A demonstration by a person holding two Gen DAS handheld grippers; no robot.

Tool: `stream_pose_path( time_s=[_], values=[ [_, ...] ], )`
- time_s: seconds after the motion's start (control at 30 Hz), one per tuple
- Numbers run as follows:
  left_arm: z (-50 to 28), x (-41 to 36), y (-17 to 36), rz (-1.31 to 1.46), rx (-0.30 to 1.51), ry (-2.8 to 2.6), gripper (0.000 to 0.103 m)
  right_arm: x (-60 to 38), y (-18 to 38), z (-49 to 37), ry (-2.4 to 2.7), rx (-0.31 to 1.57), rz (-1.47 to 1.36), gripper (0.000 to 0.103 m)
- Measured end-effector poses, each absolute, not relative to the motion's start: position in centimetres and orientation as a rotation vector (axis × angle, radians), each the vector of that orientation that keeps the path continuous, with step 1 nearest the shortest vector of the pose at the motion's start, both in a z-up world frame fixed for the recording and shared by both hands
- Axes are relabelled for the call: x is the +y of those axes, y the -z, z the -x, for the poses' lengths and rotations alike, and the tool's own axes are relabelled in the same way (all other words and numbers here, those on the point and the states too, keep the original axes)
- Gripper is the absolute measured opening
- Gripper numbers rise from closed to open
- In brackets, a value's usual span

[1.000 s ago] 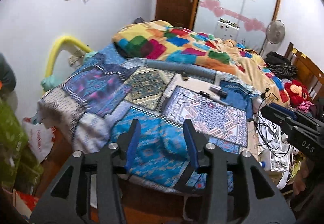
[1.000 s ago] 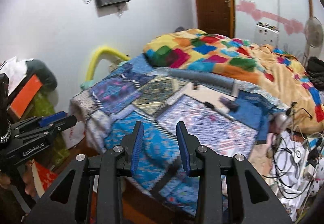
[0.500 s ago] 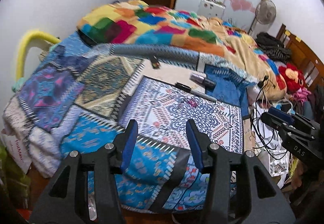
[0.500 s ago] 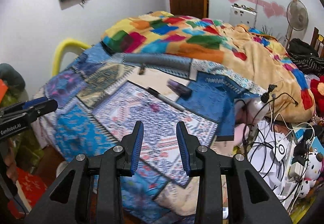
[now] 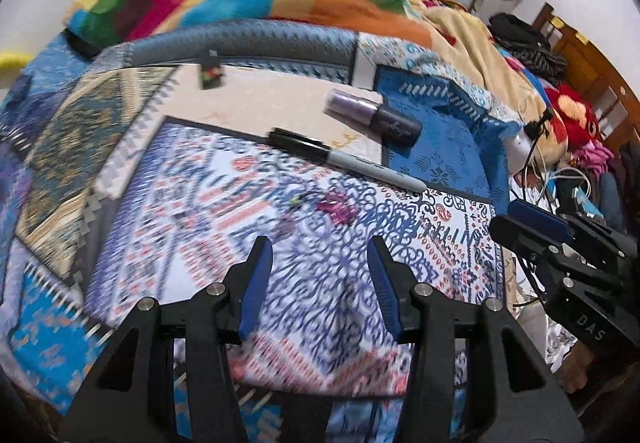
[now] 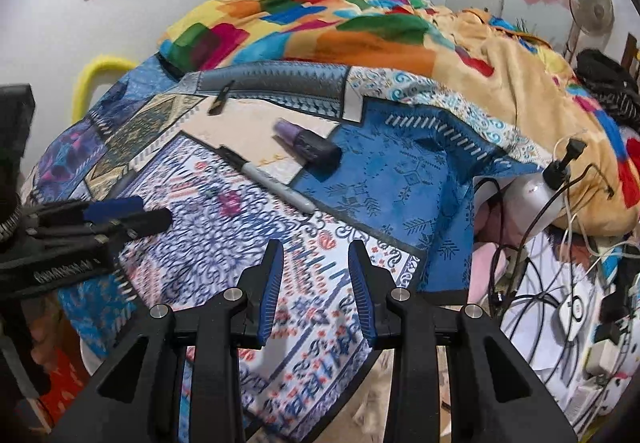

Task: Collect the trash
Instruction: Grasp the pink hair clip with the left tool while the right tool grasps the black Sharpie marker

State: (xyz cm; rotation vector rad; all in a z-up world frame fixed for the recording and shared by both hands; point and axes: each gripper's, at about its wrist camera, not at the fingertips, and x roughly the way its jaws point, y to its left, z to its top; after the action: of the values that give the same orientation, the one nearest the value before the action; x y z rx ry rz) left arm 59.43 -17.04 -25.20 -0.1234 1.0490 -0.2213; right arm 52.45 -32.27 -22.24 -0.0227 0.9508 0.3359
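A small crumpled magenta scrap (image 5: 336,209) (image 6: 230,203) lies on the patterned bed cover (image 5: 192,243), just beyond my left gripper (image 5: 318,247). That gripper is open, with nothing between its fingers. Past the scrap lie a grey-and-black marker (image 5: 344,159) (image 6: 272,183) and a purple bottle with a dark cap (image 5: 372,117) (image 6: 306,145). A small dark wrapper (image 5: 210,71) (image 6: 220,101) sits further back. My right gripper (image 6: 315,247) hangs open and empty over the cover's near right corner, to the right of the left one.
A bright patchwork blanket (image 6: 320,27) is heaped at the back of the bed. To the right are tangled cables (image 6: 540,283), a white pump bottle (image 6: 536,191) and red plush toys (image 5: 572,123). A yellow tube (image 6: 96,71) stands by the left wall.
Both grippers have come forward and down over the bed. The marker, bottle and scrap are now much nearer and larger. The jaws look the same.
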Motion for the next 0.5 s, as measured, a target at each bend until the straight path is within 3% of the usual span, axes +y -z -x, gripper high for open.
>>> stream_pose_path(
  time_s=[0.4, 0.5],
  values=[
    [-61.6, -20.0, 27.3, 0.01, 0.972, 0.21, 0.048, -32.1, 24.4, -54.9, -0.394, 0.958, -0.003, 0.03],
    [-61.2, -20.5, 27.7, -0.048, 0.928, 0.18, 0.038, -31.8, 24.5, -55.6, -0.408, 0.947, -0.004, 0.03]
  ],
)
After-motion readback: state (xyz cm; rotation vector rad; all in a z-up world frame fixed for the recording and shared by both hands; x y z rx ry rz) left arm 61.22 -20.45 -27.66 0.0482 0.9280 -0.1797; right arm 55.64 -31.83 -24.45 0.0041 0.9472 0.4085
